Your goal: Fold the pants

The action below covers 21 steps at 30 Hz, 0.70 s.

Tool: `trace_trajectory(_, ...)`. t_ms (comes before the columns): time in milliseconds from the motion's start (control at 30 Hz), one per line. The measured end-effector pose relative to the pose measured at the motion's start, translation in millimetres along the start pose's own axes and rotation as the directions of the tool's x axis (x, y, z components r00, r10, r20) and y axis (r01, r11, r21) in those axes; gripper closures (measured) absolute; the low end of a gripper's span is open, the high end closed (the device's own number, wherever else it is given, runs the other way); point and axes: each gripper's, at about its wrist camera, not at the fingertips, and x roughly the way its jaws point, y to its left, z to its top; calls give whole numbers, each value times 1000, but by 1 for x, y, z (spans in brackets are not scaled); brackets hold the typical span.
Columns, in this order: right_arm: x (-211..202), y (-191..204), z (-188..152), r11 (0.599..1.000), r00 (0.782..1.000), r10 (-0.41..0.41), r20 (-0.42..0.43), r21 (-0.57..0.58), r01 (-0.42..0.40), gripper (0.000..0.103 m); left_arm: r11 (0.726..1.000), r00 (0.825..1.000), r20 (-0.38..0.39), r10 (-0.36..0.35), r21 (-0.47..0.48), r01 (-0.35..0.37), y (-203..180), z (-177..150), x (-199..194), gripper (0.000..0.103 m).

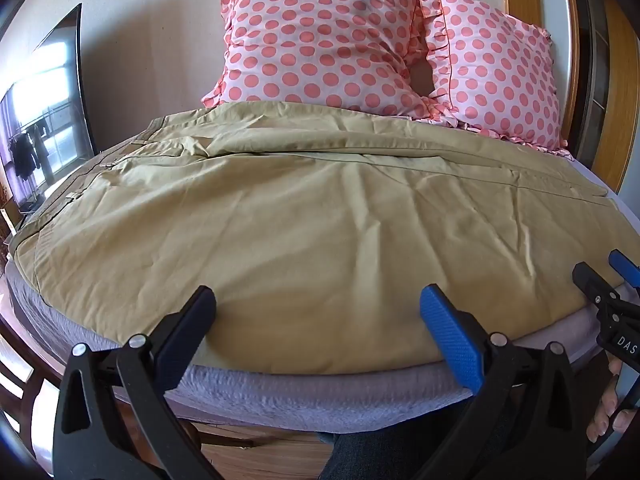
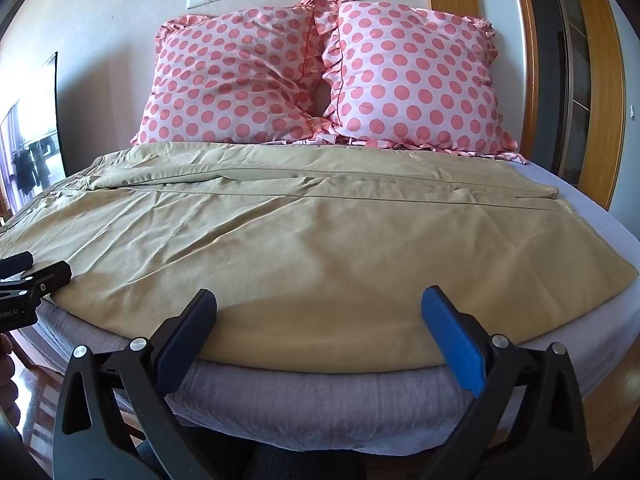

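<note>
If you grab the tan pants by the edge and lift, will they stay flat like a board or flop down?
Probably flop. The pants lie creased and wrinkled on the bed, so the cloth looks thin and soft. They'd likely sag between the left gripper and right gripper, both open now. They look light, and may slide over the sheet.

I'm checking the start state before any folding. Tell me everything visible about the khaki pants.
The khaki pants are a thin, wrinkled woven fabric, spread flat across the bed, waistband with belt loops at the left, legs running right, hems near the right edge. The far leg lies partly overlapped. Their far edge meets the polka-dot pillows. Neither gripper touches them.
</note>
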Motion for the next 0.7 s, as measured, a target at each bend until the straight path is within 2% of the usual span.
trace_trajectory(700,1,0,0,1000,1000,0,-1,0,0,1,1000,1000,-2,1,1,-1,0,0,0,2)
